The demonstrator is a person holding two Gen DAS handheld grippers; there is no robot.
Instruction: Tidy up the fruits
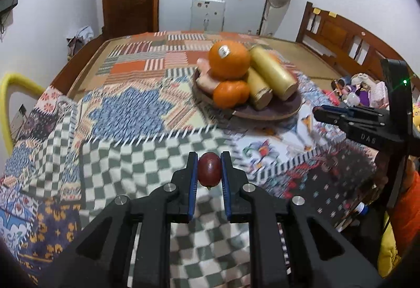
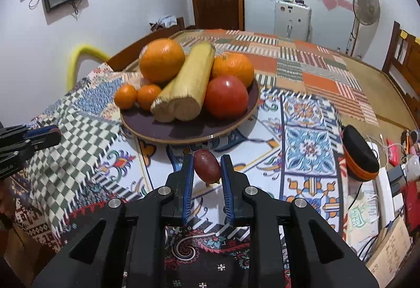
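Note:
My left gripper (image 1: 209, 160) is shut on a dark red grape (image 1: 209, 169), held above the green checked cloth. A second dark red grape (image 2: 206, 167) is pinched in my right gripper (image 2: 207, 163), just in front of the round brown plate (image 2: 147, 127). On that plate lie a large orange (image 2: 161, 59), another orange (image 2: 233, 67), a red tomato (image 2: 226, 96), two small mandarins (image 2: 136, 96) and two yellow sugarcane pieces (image 2: 193, 83). In the left wrist view the plate (image 1: 278, 110) sits ahead and to the right, with the right gripper (image 1: 319, 113) beside it.
A patchwork cloth (image 1: 131, 101) covers the table. A black and orange case (image 2: 359, 154) lies at the table's right side, with clutter and a cardboard box (image 2: 388, 248) beyond it. A yellow chair back (image 2: 81, 56) stands at the left. A wooden bed frame (image 1: 338, 33) is at the far right.

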